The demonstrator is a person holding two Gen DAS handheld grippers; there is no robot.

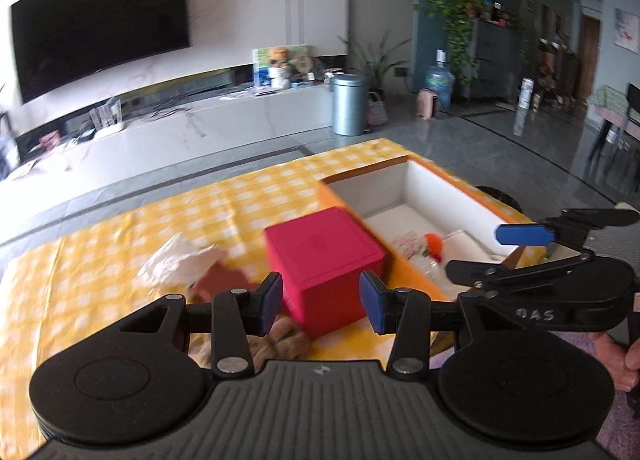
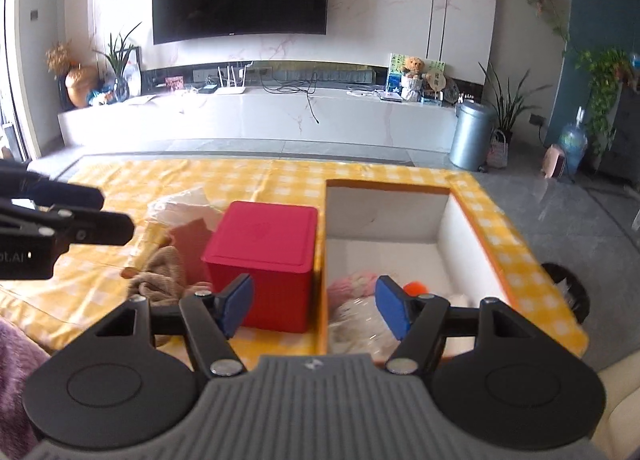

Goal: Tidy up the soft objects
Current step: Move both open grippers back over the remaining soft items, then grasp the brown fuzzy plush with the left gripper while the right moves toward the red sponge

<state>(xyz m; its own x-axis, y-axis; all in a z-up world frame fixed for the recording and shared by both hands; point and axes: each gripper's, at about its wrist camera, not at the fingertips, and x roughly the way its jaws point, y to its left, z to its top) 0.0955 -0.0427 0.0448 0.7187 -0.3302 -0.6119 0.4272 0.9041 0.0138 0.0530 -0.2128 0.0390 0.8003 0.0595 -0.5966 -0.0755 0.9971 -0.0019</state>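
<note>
The yellow-checked tabletop point(image 2: 280, 180) lay bare at twelve o'clock. The orange-rimmed white box point(image 2: 460, 236) at two o'clock held pink plush point(image 2: 356, 282); the red cube container point(image 2: 264, 244) touched its left wall. Brown knit cloth point(image 2: 160, 272) lay at nine. Left claw point(image 1: 321, 302) and right claw point(image 2: 314, 306) gaped wide, empty.

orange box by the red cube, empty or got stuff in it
Not empty: the orange box already holds a pink soft item, an orange piece and crinkly clear plastic.

The red box point(image 1: 324, 260) hides part of the beige knit point(image 1: 286, 340).
</note>
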